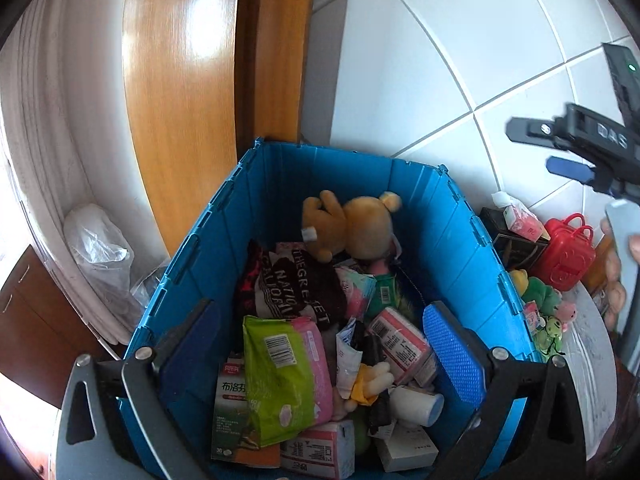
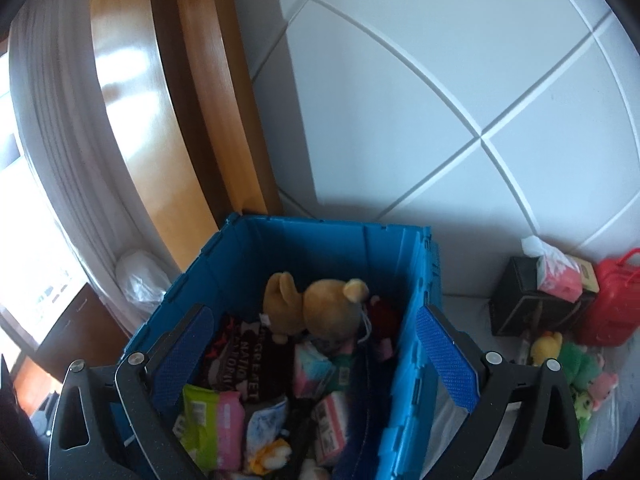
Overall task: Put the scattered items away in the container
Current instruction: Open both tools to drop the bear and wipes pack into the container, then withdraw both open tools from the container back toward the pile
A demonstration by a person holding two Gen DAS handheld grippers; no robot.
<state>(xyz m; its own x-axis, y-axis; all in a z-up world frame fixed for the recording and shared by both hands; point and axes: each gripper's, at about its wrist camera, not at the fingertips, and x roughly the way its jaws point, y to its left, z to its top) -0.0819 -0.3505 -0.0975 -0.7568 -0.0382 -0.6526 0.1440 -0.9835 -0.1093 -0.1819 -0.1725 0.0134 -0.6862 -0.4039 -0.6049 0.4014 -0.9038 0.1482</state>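
Both claws — left (image 1: 320, 344), right (image 2: 316, 356) — spread empty over the ribbed blue crate (image 1: 448, 216).

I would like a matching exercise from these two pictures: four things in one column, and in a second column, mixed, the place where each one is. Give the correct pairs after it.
Things:
1. brown teddy bear
2. red toy case
3. green wipes pack
4. clear plastic bag

Places:
A. outside the blue crate, on its right side
B. inside the crate, at the far end
C. outside the crate, on its left, by the wooden door frame
D. inside the crate, at the near end, on top of boxes

Pairs: 1-B, 2-A, 3-D, 4-C
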